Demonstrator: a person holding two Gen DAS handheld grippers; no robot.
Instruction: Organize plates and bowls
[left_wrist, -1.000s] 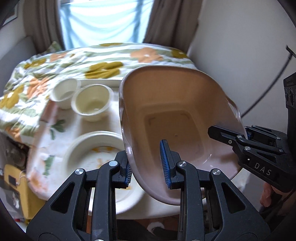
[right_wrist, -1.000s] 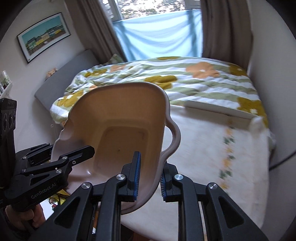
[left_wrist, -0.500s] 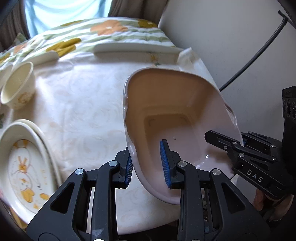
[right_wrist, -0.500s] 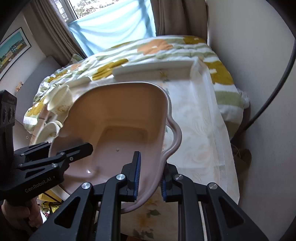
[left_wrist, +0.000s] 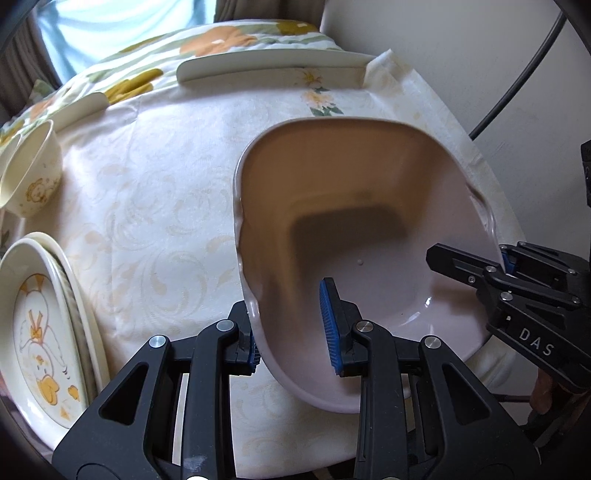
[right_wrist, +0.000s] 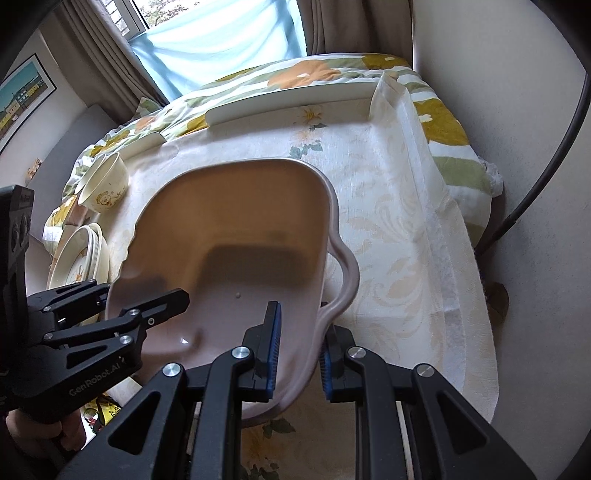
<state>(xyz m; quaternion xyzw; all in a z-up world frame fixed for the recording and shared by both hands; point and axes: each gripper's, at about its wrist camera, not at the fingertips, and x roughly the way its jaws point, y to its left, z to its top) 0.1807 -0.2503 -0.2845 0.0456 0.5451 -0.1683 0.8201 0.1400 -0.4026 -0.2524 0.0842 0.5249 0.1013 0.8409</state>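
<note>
Basin: a pinkish-beige plastic basin is hanging tilted above the table, its open side facing both cameras, nothing lying inside it but a small pale speck.
Left tool: the left tool is gripping the basin's left wall, one blue pad inside and one outside (the wall is sitting pinched between them).
Right tool: the right tool is clamping the opposite wall just below the looped side handle, its pads pressing on both faces of the plastic.
Cross views: each tool is showing in the other's camera, biting the far rim of the basin.
Table: it is wearing a cream cloth with a pale scroll pattern; the cloth under the basin is lying bare.
Bowl: a cream bowl with a small cartoon print is standing to the left of the basin, well apart from it.
Plates: a stack of cream plates (a duck drawing on the top one) is sitting at the table's left edge, nearer the camera than the bowl.
Beyond: a bed with a flowered cover is lying past the table's far edge.
</note>
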